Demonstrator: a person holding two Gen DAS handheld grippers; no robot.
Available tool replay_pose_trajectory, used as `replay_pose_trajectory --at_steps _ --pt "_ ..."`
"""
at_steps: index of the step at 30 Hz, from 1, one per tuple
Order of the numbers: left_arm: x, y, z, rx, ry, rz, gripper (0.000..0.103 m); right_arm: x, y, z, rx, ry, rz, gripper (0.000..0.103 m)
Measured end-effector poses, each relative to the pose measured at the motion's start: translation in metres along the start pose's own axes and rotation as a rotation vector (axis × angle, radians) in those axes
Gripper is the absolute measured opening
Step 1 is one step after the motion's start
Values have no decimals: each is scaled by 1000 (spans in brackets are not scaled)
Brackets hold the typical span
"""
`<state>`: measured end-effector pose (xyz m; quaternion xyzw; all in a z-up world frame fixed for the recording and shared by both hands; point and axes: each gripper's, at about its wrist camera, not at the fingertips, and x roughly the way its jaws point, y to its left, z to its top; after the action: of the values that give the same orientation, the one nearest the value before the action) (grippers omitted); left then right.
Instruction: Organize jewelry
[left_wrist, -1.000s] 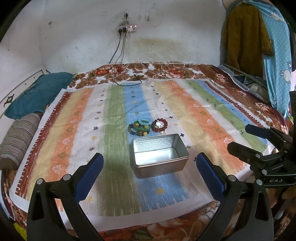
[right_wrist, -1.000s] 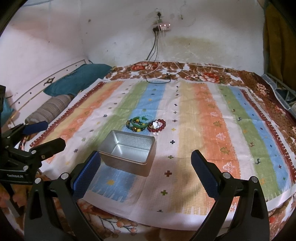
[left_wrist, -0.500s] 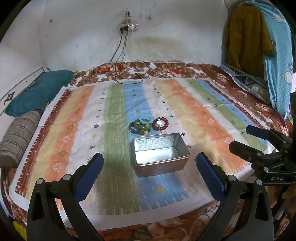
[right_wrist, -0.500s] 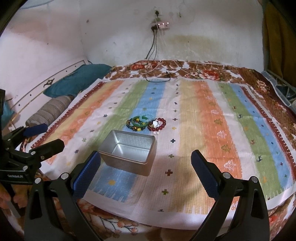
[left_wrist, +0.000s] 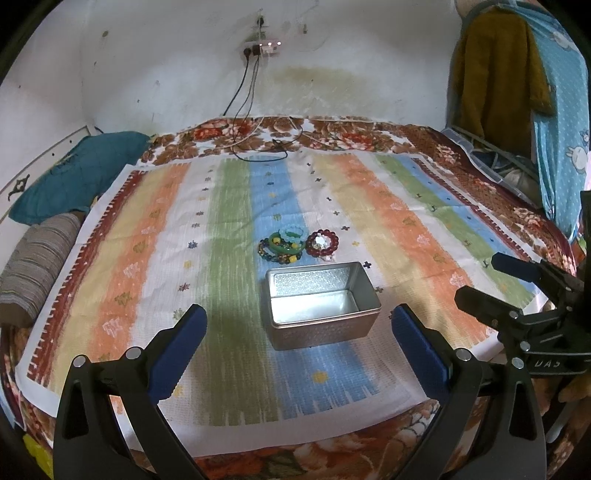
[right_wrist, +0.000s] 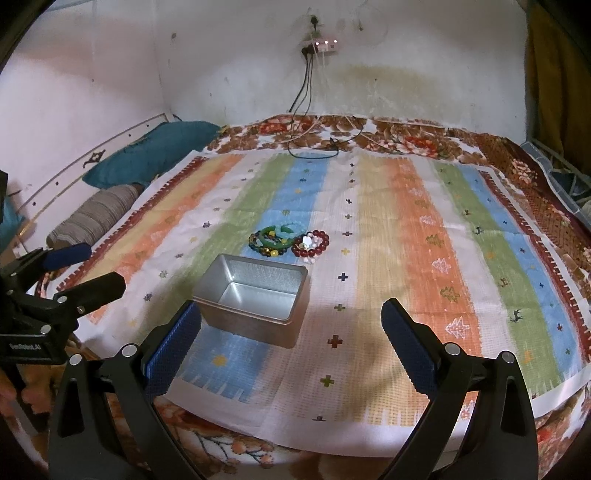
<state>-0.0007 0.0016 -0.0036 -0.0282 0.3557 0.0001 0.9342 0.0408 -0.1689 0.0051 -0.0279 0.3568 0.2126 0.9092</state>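
- My left tongs (left_wrist: 297, 334) and right tongs (right_wrist: 291, 328) are wide open, holding nothing.
- A striped cloth (left_wrist: 388, 206) covers the bed (left_wrist: 332, 129).
- White wall (right_wrist: 240, 66) behind.

A tin (left_wrist: 321, 304) is set on the bed's cloth (left_wrist: 388, 229); bracelets (left_wrist: 293, 245) are laid just behind it, pillows (left_wrist: 55, 206) far left.

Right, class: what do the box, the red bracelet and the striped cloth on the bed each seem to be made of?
Box: thin sheet metal, probably tin; silvery, shiny floor, embossed walls.
Red bracelet: round glossy dark red beads, glass or stone or plastic; cannot tell which.
Striped cloth: woven fabric, matte, visible grid weave and creases.
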Motion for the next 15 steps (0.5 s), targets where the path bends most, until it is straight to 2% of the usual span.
replay_pose_trajectory --at_steps 5,10,15 --pt "6 4 7 -21 15 23 98 6 -1 5 2 9 1 99" --pt "13 1 17 6 17 58 98 16 2 12 -13 27 -1 99" --pt "22 3 28 3 33 62 98 23 -4 21 0 31 -8 99"
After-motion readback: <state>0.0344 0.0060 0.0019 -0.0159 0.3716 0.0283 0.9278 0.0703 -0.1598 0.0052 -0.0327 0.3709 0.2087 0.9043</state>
